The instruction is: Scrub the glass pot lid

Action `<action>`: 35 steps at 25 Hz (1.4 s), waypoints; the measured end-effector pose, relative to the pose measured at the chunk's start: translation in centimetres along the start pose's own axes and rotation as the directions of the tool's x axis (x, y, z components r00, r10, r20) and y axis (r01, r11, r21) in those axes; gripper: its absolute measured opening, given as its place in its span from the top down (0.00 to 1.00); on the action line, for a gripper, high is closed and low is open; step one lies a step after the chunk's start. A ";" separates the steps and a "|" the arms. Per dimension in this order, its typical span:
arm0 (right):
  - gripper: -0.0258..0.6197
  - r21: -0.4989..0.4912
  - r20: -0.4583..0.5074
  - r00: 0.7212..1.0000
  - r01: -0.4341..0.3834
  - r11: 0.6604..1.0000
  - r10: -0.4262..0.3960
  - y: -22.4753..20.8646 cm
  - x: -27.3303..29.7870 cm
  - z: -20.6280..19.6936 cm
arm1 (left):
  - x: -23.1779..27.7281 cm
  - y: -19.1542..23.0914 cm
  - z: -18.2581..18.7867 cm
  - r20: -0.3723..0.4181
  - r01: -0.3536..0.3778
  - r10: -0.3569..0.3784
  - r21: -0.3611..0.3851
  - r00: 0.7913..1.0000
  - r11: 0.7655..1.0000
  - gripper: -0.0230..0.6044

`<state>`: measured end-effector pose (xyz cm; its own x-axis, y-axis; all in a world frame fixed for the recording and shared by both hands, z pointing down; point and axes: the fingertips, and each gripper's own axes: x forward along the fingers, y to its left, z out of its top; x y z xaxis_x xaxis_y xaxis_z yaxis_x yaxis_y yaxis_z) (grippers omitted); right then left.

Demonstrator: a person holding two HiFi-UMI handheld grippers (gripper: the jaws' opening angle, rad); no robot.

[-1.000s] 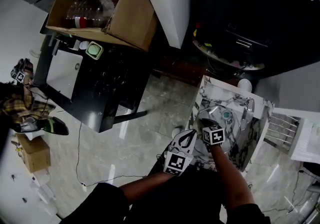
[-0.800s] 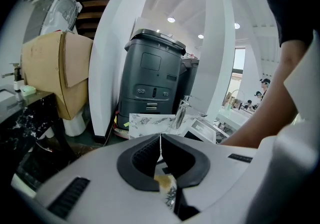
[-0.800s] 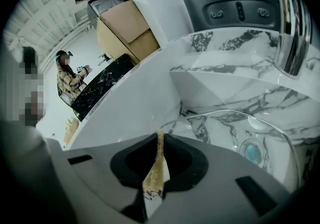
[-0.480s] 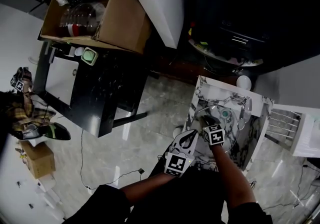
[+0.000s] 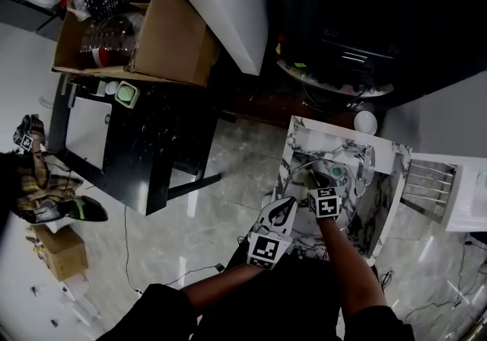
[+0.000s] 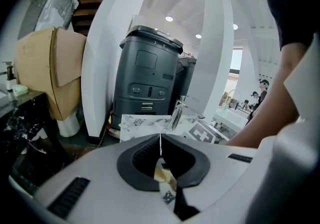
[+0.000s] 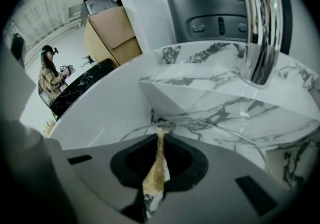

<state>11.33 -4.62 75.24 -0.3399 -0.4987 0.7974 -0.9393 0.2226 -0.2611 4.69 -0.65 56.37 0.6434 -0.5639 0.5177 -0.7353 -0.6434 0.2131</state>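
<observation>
the right gripper [image 7: 160, 135] has its fingers clenched on a thin tan pad [image 7: 156, 168], seen edge-on, whose tip reaches forward to the near rim of the lid [image 7: 191, 118]. the lid lies in the sink [image 5: 380, 202] straight ahead of those fingers, its rim arcing off to the right below the faucet [image 7: 260, 28], so the scrub likely runs forward across the glass. the left gripper [image 6: 160, 143] is pressed closed at the sink's left edge, farther from the lid; whether it pinches anything i cannot tell. against a second ago, the right gripper sits slightly nearer the drain [image 5: 335, 172]; the left has barely shifted.
</observation>
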 end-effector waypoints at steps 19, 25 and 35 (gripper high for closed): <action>0.87 -0.025 0.020 0.996 0.092 0.995 -0.091 -3.6 -0.8 -0.1 | 0.2 -1.2 -0.5 -0.036 0.027 -0.025 0.043 0.999 0.999 0.93; 0.87 -0.003 0.045 0.987 0.157 0.988 -0.157 -4.6 -1.1 -0.4 | -0.2 -1.6 -0.7 -0.041 0.025 -0.023 0.058 0.999 0.998 0.93; 0.87 0.023 0.053 0.975 0.215 0.976 -0.216 -6.4 -1.6 -1.1 | -1.2 -1.8 -2.0 -0.020 0.000 0.000 0.019 1.000 1.000 0.93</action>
<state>17.94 -4.30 76.22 -0.1314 -0.5787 0.8049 -0.9912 0.0906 -0.0966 4.88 2.21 57.01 0.6389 -0.5535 0.5343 -0.7310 -0.6533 0.1972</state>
